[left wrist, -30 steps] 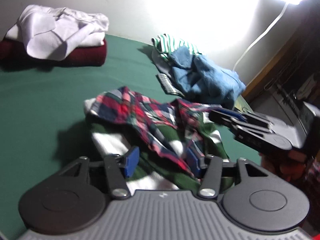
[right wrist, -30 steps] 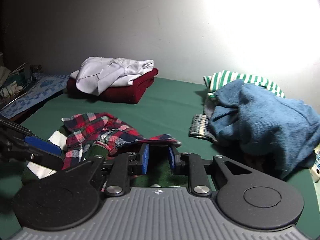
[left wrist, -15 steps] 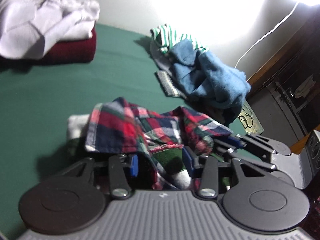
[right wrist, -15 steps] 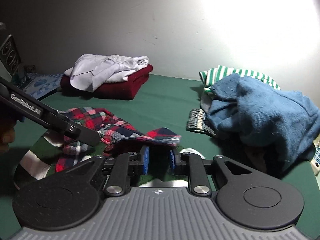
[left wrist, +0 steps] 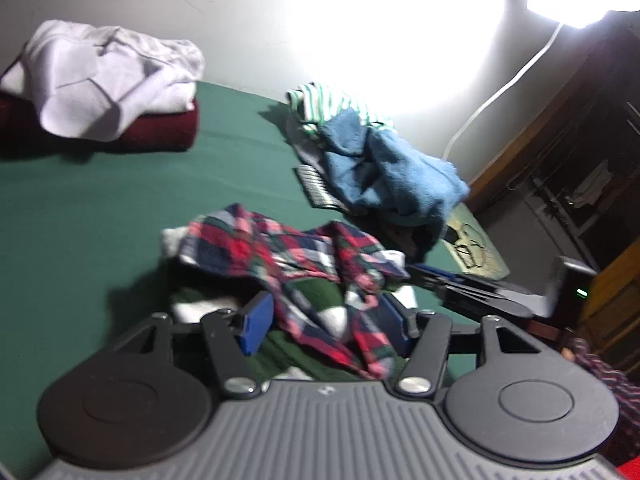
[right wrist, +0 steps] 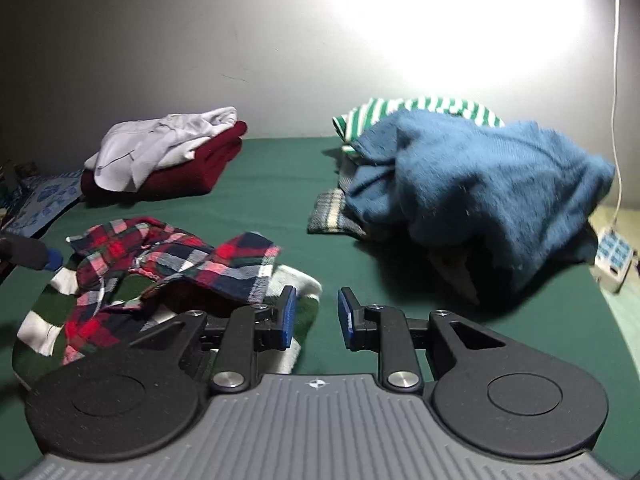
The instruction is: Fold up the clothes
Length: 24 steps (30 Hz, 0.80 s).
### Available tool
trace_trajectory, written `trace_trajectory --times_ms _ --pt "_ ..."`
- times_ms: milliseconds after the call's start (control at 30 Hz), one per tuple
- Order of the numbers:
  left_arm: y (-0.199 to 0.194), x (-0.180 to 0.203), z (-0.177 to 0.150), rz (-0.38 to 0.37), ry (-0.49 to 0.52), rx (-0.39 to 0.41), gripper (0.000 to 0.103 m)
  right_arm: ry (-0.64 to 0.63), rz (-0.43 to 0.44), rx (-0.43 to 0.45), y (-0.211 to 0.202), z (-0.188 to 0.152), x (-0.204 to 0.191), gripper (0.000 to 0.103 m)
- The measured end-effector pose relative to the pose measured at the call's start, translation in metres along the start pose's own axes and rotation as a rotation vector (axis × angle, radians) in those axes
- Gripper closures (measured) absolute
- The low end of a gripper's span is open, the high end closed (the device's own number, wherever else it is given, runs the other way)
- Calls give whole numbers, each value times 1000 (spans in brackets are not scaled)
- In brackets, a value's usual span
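Note:
A red and navy plaid shirt lies crumpled on a green-and-white striped garment on the green table. My left gripper is open, and a loose fold of the plaid shirt lies between its wide-spread blue pads. In the right wrist view the plaid shirt sits left of my right gripper, which is open over bare green cloth. The right gripper also shows at the shirt's right edge in the left wrist view.
A folded white garment on a maroon one sits at the back left. A heap of blue fleece over green-striped cloth fills the back right. A power strip lies at the right edge. Lamp glare washes the wall.
My right gripper has opened and let go of the plaid shirt's edge, which dropped back onto the pile. That gripper shifted right. My left gripper stayed open by the pile.

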<state>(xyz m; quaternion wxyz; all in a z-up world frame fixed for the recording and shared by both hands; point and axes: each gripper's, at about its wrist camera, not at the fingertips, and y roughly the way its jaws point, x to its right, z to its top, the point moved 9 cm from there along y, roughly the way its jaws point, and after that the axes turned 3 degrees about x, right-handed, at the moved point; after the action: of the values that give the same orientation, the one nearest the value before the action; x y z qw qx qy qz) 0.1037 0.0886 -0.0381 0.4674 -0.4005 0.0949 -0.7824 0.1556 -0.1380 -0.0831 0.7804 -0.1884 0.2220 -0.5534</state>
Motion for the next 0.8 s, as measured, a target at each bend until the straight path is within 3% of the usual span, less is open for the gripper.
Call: trace_trajectory --times_ms 133,267,400,500,567,600,800 --pt "25 22 6 -16 45 -14 37 131 36 -60 22 -11 2 78" --pt "44 22 4 34 72 -26 37 242 69 -63 27 -12 3 82" --pt "62 23 3 84 99 -38 39 185 37 -70 29 -14 2 82" --pt "76 23 1 121 119 -46 51 162 18 -48 26 -12 5 81" --pt "85 23 1 146 133 -52 73 181 13 -3 17 -6 9 81" --pt "90 23 0 159 140 -55 100 186 15 16 13 -4 10 81" --pt "82 28 10 203 159 12 103 103 66 68 2 8 -6 81"
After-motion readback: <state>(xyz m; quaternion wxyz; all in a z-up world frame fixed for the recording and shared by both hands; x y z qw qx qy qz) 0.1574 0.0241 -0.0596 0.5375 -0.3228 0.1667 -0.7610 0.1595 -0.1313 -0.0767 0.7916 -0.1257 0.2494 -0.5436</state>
